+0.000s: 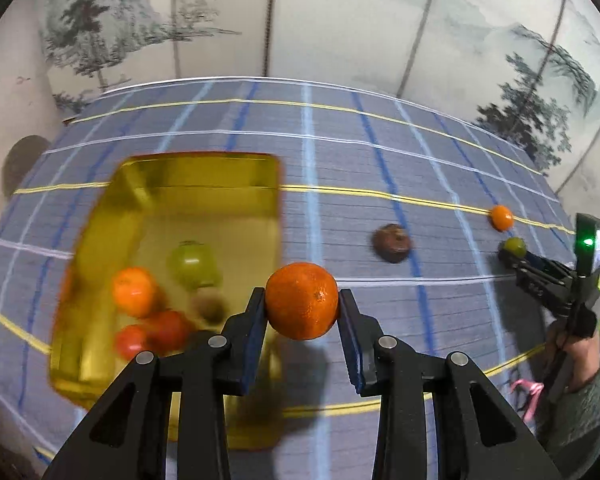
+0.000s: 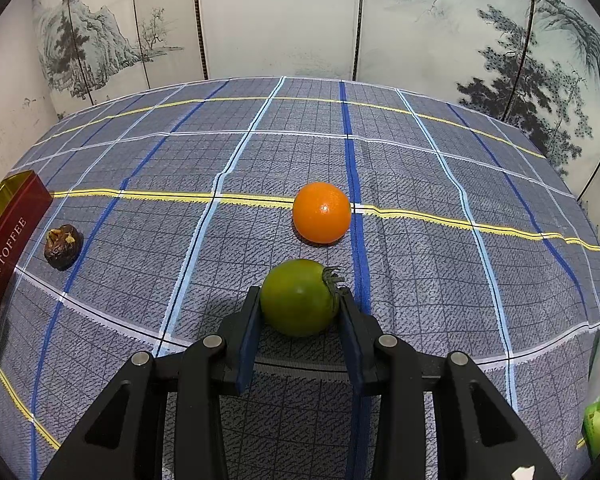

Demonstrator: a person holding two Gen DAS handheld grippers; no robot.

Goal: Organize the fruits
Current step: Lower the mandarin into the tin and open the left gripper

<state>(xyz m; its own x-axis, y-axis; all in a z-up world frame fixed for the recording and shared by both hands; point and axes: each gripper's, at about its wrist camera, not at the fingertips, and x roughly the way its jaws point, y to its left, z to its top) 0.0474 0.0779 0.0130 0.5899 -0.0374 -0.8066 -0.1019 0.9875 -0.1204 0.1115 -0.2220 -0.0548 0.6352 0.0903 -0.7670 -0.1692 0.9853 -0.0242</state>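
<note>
Carrying a tangerine (image 1: 302,301) clamped in our left gripper (image 1: 302,312) beside the tin (image 1: 204,168); our right gripper (image 2: 300,308) brackets a green tomato (image 2: 298,298), apparently gripped. Next: release over the tin.

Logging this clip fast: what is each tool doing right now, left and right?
Left tool: closed on the orange mandarin, held beside the yellow tin.
Right tool: closed around the green tomato, low over the plaid cloth.
</note>
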